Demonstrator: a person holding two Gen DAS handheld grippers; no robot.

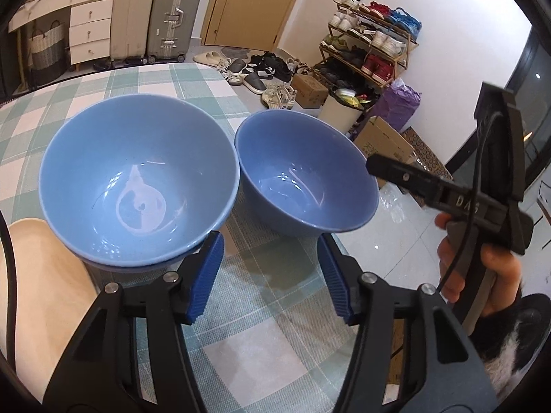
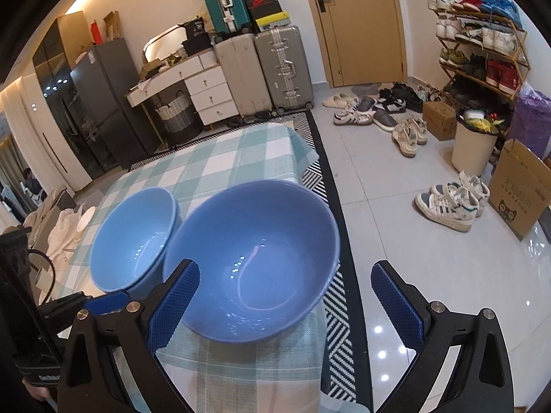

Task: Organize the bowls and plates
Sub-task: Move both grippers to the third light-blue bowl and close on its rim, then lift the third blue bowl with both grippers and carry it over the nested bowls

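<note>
Two blue bowls stand on the checked tablecloth (image 1: 248,330). The left bowl (image 1: 137,179) is nested in another blue bowl, whose rim shows under it. The right bowl (image 1: 306,175) stands alone near the table's right edge. My left gripper (image 1: 270,275) is open and empty, just in front of the gap between the bowls. In the right wrist view the single bowl (image 2: 255,258) is near and the stacked bowl (image 2: 134,237) lies to its left. My right gripper (image 2: 286,306) is open and empty, its left finger at the near bowl's rim. It also shows in the left wrist view (image 1: 413,179).
A cream plate (image 1: 41,292) lies at the left beside the stacked bowls. The table's right edge drops to a tiled floor (image 2: 430,258) with shoes, cardboard boxes and a white bin. Suitcases and a door stand behind.
</note>
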